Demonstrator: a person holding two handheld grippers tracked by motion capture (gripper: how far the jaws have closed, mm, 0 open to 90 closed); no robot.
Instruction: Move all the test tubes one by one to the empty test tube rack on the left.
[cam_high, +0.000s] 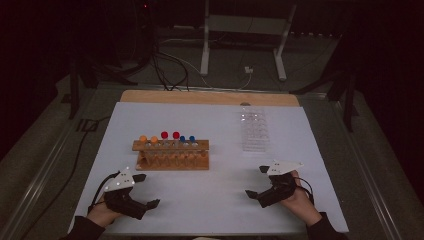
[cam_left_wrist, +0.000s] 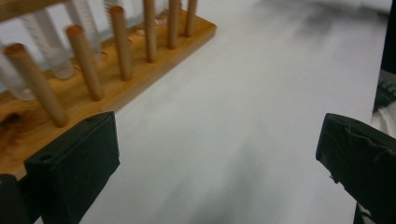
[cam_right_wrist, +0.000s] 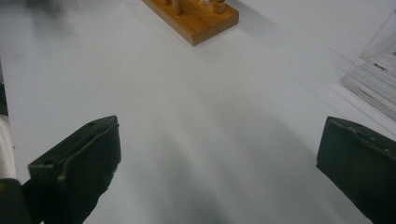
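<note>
A wooden test-tube rack (cam_high: 171, 154) stands mid-table on the white sheet (cam_high: 220, 200). It holds several capped tubes: orange caps (cam_high: 148, 139) at the left, red caps (cam_high: 170, 135) in the middle, blue caps (cam_high: 187, 139) at the right. My left gripper (cam_high: 147, 190) rests near the front left, open and empty, just in front of the rack (cam_left_wrist: 107, 79). Over at the front right, my right gripper (cam_high: 257, 181) is open too, with nothing between its jaws. The rack's end (cam_right_wrist: 196, 16) lies ahead of it.
A clear plastic rack (cam_high: 254, 130) lies at the back right of the sheet, its corner (cam_right_wrist: 373, 70) near my right gripper. A wooden board edge (cam_high: 210, 97) runs along the table's far side. Cables and a white stand (cam_high: 245, 30) are on the floor beyond.
</note>
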